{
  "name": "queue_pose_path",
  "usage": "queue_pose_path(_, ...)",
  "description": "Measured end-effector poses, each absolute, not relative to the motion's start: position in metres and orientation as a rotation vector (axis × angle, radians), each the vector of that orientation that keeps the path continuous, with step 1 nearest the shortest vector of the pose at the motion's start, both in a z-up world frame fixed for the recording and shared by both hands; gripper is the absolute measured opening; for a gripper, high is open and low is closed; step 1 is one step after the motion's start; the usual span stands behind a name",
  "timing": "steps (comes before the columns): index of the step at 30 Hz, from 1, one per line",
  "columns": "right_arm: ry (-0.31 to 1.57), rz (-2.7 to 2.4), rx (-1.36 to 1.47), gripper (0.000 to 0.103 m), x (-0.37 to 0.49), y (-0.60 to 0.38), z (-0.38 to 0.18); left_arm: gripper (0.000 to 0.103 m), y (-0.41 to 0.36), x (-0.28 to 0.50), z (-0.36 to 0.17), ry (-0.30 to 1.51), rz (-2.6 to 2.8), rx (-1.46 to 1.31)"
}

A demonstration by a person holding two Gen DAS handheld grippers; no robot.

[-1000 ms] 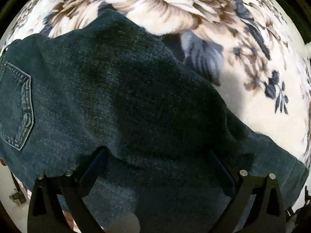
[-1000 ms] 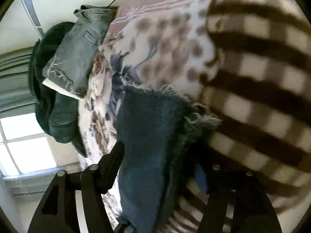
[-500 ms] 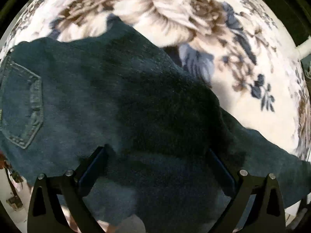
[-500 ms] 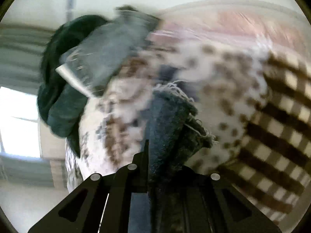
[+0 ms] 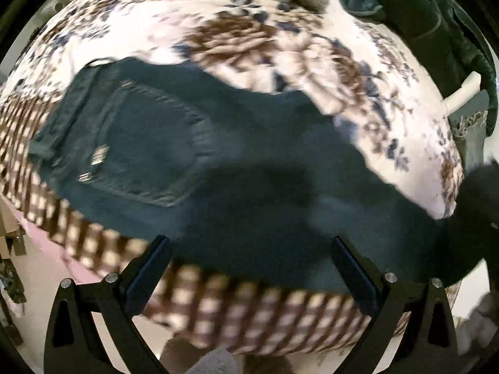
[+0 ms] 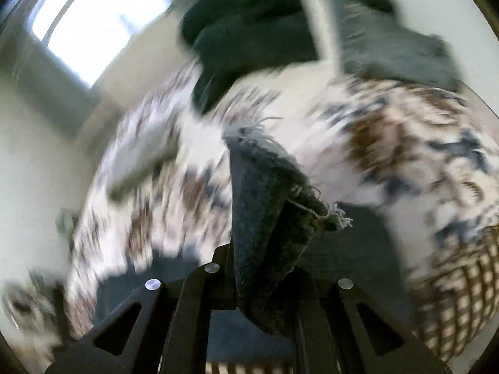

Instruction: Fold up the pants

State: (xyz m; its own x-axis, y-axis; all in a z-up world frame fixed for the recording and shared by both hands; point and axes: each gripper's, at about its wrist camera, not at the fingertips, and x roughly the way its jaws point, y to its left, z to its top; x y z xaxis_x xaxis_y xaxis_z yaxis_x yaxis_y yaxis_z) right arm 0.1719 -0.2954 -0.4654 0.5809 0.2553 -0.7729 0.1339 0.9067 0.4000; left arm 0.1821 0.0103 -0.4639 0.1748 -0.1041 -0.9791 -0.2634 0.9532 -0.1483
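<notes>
Nearby, dark garments [image 6: 249, 31]; right hand-held gripper [image 6: 262, 268] clenched on frayed pants hem [image 6: 268, 205].

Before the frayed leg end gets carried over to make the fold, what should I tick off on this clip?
1. Right gripper shut on the frayed hem of the jeans: ok.
2. Both layers of the hem caught: cannot tell, the fabric bunches at the gripper.
3. Left gripper open and clear of the denim: ok, nothing sits between its fingers.
4. Waist end of the jeans, back pocket up, lying flat on the floral blanket: ok.
5. Landing area free of the dark green garment: ok, it lies apart at the bed's far edge.
6. Right wrist view sharp enough to judge alignment: not ok, blurred.
</notes>
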Motion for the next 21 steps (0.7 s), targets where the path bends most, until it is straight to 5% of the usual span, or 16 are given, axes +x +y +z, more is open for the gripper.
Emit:
queue_pose_path(5, 1.127, 0.139, 0.184, 0.008, 0.171, -0.174, -0.548, 0.103, 0.048, 0.157, -0.473, 1.431, 0.123, -0.334)
queue_pose_path(9, 1.194, 0.095, 0.036, 0.023, 0.161, -0.118, -0.569, 0.103, 0.069, 0.142, -0.475, 1.434, 0.144, -0.316)
queue_pose_path(13, 1.232, 0.295, 0.261, 0.067, 0.147, -0.129, -0.544, 0.103, 0.072, 0.145, -0.466, 1.401, 0.152, -0.290)
queue_pose_path(21, 1.230, -0.008, 0.532, 0.068, 0.121, -0.266, -0.513, 0.103, -0.004, 0.206, -0.440, 1.299, -0.015, -0.278)
